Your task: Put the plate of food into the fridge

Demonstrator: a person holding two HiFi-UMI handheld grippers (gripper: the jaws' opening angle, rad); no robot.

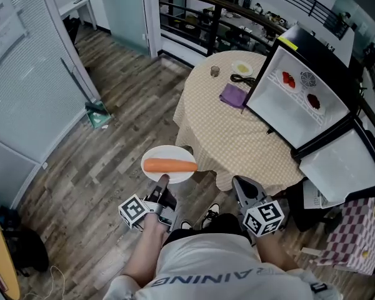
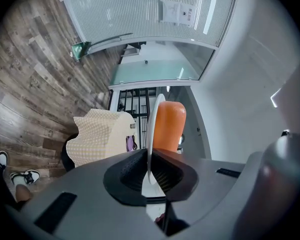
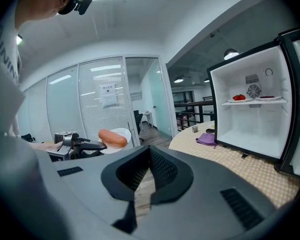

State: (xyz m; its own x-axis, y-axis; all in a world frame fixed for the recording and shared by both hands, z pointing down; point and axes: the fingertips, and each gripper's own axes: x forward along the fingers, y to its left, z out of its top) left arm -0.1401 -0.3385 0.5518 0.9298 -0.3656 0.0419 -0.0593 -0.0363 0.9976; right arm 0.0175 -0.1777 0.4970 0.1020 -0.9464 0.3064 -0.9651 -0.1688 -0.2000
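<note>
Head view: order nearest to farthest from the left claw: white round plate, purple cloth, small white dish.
1. White round plate, held in the left claw.
2. Purple cloth, on the table.
3. Small white dish, behind the cloth.

The only print that can be read is on the person's white shirt [image 1: 228,274]. In the head view, dark capital letters across it spell "AINING", seen upside down, with the start of the word hidden. A white paper notice [image 1: 1,19] is stuck on the frosted glass wall. It also shows in the left gripper view [image 2: 177,11] and the right gripper view [image 3: 109,95], but its lines are too small to read. The left marker cube [image 1: 132,211] and the right marker cube [image 1: 264,218] carry black-and-white square code patterns.
</note>
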